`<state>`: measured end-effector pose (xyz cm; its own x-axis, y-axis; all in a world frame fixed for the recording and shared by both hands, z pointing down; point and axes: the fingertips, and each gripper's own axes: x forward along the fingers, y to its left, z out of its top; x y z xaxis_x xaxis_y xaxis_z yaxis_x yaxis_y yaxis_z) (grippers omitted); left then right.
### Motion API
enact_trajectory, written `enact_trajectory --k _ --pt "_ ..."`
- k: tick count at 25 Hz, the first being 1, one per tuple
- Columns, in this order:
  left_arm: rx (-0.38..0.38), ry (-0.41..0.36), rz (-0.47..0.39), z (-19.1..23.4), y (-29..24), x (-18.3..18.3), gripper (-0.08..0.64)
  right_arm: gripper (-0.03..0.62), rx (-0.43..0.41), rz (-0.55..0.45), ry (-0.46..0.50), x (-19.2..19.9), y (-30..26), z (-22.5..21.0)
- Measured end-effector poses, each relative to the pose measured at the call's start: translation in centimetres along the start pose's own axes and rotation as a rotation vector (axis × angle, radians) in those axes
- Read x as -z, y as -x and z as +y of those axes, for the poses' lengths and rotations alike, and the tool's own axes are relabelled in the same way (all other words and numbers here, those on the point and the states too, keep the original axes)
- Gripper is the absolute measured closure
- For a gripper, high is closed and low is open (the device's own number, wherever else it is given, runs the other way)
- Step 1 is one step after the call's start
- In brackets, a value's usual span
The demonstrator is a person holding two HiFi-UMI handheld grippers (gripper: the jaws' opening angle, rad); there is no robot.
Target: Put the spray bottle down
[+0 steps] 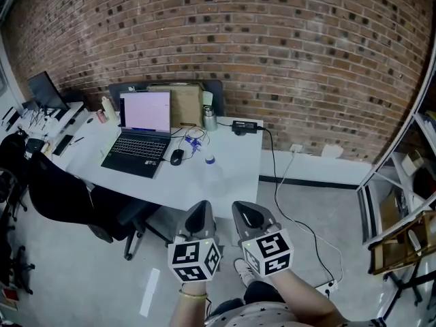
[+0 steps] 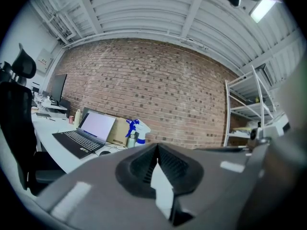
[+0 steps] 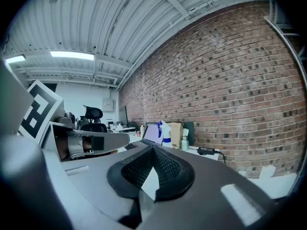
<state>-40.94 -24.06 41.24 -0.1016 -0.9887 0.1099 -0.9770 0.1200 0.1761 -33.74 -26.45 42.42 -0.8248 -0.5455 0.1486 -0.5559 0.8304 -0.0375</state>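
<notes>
The spray bottle (image 1: 210,171), clear with a blue and white trigger head, stands upright on the white desk (image 1: 231,176) near its front right part. It also shows beyond the jaws in the left gripper view as the spray bottle (image 2: 137,131) and in the right gripper view as the spray bottle (image 3: 165,132). My left gripper (image 1: 201,211) (image 2: 157,148) and right gripper (image 1: 251,214) (image 3: 153,150) hang side by side in front of the desk edge, well short of the bottle. Both are shut with nothing between the jaws.
An open laptop (image 1: 139,135), a mouse (image 1: 176,157), a steel flask (image 1: 210,120), a cardboard box (image 1: 182,102) and a power brick (image 1: 240,125) share the desk. A black office chair (image 1: 61,189) stands at left, a metal shelf (image 1: 402,203) at right. A cable (image 1: 286,210) trails over the floor.
</notes>
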Motion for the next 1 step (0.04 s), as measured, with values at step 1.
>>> enact_trajectory --k 1 --pt "0.001 -0.002 0.001 -0.10 0.04 -0.03 0.554 0.597 0.000 -0.001 0.001 -0.07 0.06 0.01"
